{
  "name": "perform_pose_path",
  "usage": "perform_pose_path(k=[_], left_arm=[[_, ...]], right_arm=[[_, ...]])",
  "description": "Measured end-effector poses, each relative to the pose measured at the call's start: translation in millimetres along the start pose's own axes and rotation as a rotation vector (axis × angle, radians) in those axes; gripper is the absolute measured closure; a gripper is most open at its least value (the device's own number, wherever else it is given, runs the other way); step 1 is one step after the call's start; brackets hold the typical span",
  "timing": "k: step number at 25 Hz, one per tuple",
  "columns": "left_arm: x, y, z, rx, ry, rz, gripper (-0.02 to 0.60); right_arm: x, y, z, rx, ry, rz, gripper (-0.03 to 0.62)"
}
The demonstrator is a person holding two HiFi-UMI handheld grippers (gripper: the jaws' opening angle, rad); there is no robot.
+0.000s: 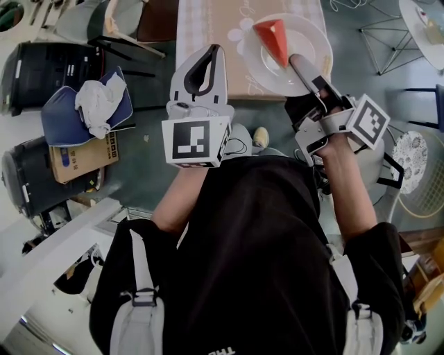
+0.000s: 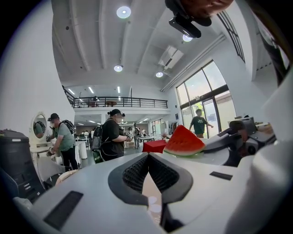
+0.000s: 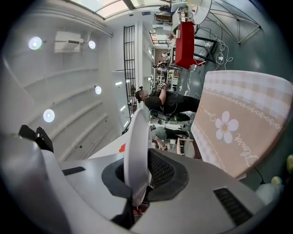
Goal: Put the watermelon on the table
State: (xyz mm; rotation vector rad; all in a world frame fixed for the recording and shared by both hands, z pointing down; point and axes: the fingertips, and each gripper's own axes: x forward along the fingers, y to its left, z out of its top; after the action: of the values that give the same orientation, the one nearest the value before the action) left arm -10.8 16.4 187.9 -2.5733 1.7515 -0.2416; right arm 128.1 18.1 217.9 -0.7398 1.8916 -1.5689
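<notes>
Two grippers show in the head view; the right gripper [image 1: 302, 68] has its jaws clamped on the rim of a white plate [image 1: 312, 31]; the watermelon [image 1: 272, 39] slice lies on that plate, over the near edge of the cloth-covered table [image 1: 208, 41]; whether the plate rests on the cloth is hard to tell; the left gripper [image 1: 210, 54], left of the plate, has its jaws together on nothing.

Place: large open workspace hall | signs: mezzanine railing [image 2: 120, 102], tall windows [image 2: 204, 93], ceiling spotlights [image 2: 123, 12], people [image 2: 111, 135] standing about
</notes>
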Motion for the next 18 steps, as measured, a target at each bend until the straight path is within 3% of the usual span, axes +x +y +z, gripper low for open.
perform_pose_path(k=[18], left_arm=[[0.3, -7.1, -2.5, -0.012, -0.007, -0.017, 0.574]], right_arm=[[3.4, 6.1, 0.3, -0.005, -0.001, 0.022, 0.568]])
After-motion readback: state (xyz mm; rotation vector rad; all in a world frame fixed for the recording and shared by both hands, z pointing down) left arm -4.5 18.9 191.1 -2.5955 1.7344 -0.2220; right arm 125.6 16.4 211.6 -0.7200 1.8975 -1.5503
